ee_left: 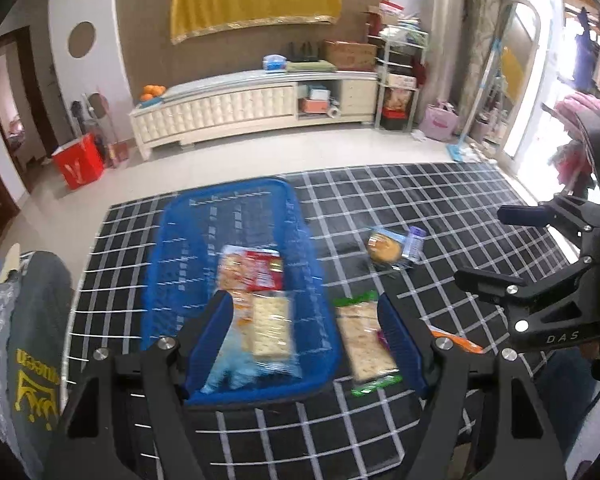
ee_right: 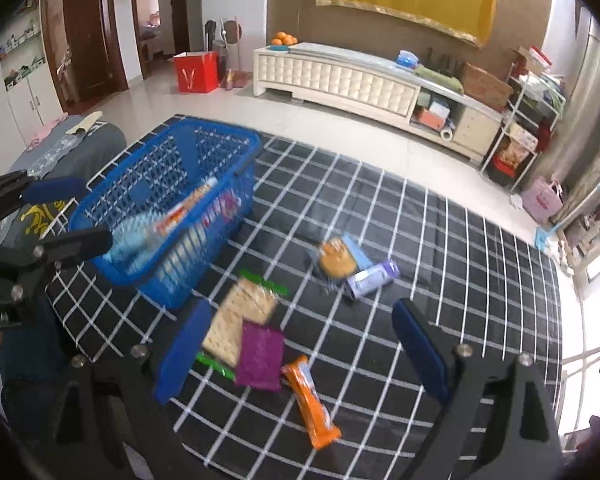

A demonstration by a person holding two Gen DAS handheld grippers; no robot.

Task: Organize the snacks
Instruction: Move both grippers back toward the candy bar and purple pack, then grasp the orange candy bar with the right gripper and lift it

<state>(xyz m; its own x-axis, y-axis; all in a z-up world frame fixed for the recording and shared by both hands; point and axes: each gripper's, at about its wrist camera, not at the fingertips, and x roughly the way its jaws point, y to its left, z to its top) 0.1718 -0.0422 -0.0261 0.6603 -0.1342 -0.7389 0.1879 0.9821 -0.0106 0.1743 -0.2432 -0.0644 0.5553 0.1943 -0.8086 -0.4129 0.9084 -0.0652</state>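
A blue plastic basket [ee_left: 236, 188] [ee_right: 216, 130] stands on the black checked tablecloth [ee_left: 420, 200] [ee_right: 420, 240]. Inside it lie a red cracker pack [ee_left: 252, 272], a clear cracker pack [ee_left: 270, 330] and a light blue bag [ee_left: 228, 368]. My left gripper [ee_left: 304, 340] [ee_right: 70, 216] hangs open above the basket's near right corner, holding nothing. Right of the basket lies a green-ended cracker pack [ee_left: 366, 342] [ee_right: 240, 320], then a purple packet [ee_right: 260, 356] and an orange bar [ee_right: 310, 400]. My right gripper [ee_right: 300, 352] [ee_left: 500, 248] is open above these. Farther off lie a cookie pack [ee_left: 386, 246] [ee_right: 336, 260] and a lilac packet [ee_left: 414, 242] [ee_right: 372, 278].
A grey cushion with a yellow crown print [ee_left: 32, 360] sits at the table's left edge. Beyond the far edge is tiled floor with a red bag [ee_left: 80, 164] [ee_right: 196, 72] and a long white cabinet [ee_left: 252, 108] [ee_right: 340, 76].
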